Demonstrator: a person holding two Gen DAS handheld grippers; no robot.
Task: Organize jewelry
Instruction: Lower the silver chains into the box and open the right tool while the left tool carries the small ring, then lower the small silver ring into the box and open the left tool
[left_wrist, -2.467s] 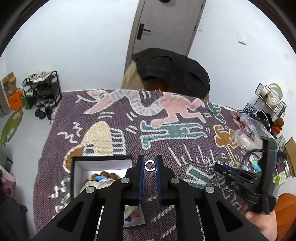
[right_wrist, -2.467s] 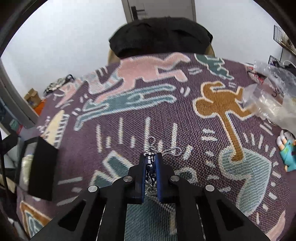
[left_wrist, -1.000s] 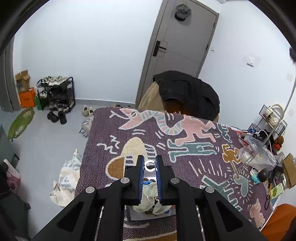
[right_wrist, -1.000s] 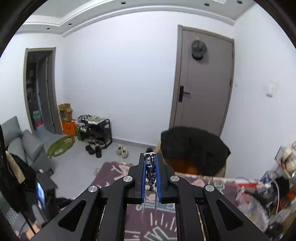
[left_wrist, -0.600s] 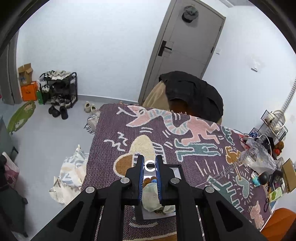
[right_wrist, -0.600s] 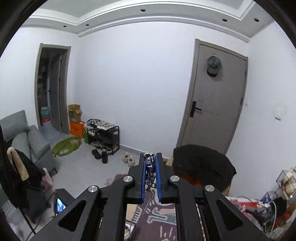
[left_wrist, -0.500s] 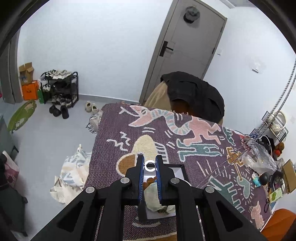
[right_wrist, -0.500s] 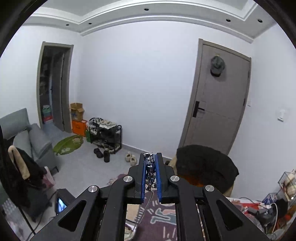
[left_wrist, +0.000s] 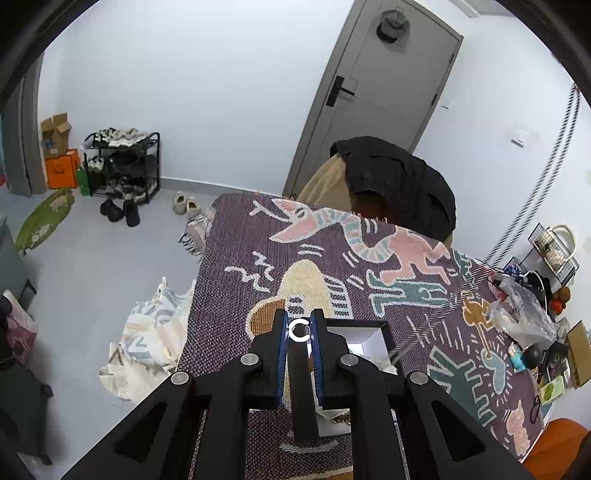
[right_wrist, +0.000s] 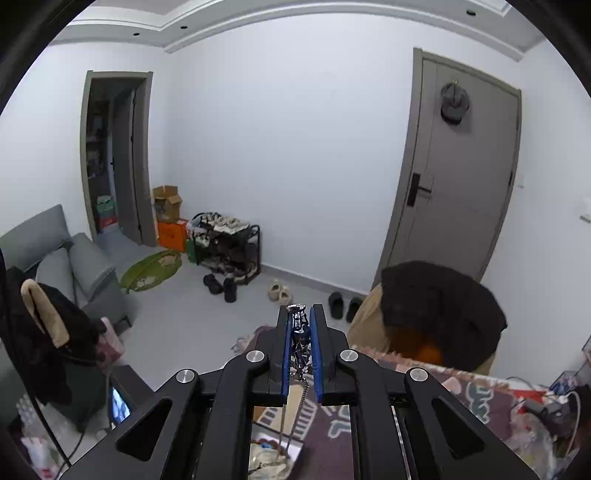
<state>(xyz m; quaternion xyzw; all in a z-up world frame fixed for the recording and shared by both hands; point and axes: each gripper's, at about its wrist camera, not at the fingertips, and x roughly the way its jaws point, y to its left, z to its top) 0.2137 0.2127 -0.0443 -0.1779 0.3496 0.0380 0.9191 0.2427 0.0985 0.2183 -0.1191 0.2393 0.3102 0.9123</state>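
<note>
The right claw (right_wrist: 300, 325), shut tight on the chain (right_wrist: 291, 417), has lifted it off the bench (left_wrist: 236, 266) over the box (left_wrist: 373, 334), while the left claw (left_wrist: 300, 325) pinches a ring (left_wrist: 299, 329).

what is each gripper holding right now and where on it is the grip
The left gripper pinches a small silver ring by its sides at its fingertips. The right gripper clamps the chain necklace near its top, the rest dangling.
</note>
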